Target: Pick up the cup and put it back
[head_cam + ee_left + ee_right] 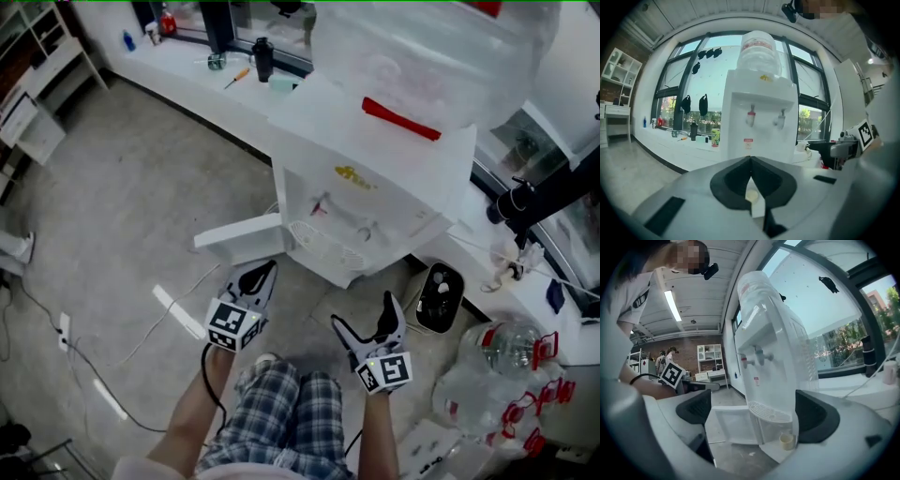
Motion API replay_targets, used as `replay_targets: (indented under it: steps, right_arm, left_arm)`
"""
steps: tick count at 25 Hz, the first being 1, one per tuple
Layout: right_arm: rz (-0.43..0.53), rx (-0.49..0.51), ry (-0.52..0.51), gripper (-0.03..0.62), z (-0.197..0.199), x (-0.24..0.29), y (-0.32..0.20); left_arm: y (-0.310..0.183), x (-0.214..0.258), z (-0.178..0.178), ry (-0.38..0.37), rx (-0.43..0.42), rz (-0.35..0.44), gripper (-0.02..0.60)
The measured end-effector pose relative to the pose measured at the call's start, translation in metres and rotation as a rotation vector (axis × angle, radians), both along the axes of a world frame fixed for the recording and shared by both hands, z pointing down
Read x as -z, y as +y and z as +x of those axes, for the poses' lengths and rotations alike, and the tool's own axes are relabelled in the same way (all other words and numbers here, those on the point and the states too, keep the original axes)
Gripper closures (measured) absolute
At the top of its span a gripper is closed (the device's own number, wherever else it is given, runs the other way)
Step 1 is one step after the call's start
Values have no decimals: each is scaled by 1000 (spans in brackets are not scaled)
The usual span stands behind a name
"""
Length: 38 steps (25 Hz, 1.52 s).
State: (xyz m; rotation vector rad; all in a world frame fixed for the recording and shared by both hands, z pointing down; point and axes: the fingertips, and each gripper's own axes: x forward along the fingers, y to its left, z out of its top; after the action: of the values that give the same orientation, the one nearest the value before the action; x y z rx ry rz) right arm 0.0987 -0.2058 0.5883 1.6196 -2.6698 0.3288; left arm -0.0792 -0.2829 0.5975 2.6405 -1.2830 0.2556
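Lining up on the cup point(787, 441)
It sits in the water dispenser's point(375, 178) open base. The right gripper point(752, 411) is spread and empty, the left gripper point(750, 161) pressed together. Best enter low, 1 jaw either side.

The water dispenser point(375, 187) is taken as landmark. A water bottle point(422, 47) is seated on top of it. The cup point(787, 441) is stood in its lower compartment, beneath the drip tray point(323, 246), and the compartment door point(239, 234) is swung out to its left in the head view. The counter point(187, 66) is run behind it, with a flask point(263, 58) stood on it. The left claw point(270, 268) and right claw point(364, 314) are held before it, apart from the cup. Empty bottles point(506, 347) are piled to its right.
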Motion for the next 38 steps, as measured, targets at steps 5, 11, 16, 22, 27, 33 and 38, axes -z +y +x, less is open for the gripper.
replay_targets:
  steps: [5, 11, 16, 22, 27, 33, 38]
  right_arm:
    - [-5, 15, -20, 39, -3, -84, -11]
    - [-8, 56, -12, 39, -7, -186, -30]
    - [25, 80, 21, 40, -6, -251, -47]
    - [56, 75, 26, 40, 2, -303, -59]
    - [51, 79, 20, 40, -6, -335, -61]
    - [59, 47, 96, 40, -22, -369, -71]
    - [73, -63, 150, 40, -20, -380, -93]
  left_arm:
    - [-16, -80, 4, -12, -11, 13, 557]
    - [-33, -182, 2, -34, -17, 13, 557]
    - [-40, -251, 10, -58, -59, 45, 557]
    - [-50, -300, 31, -77, -102, 88, 557]
    - [-58, -333, 41, -49, -106, 69, 557]
    - [-65, -360, 54, -25, -118, 64, 557]
    - [-70, -367, 53, -9, -104, 50, 557]
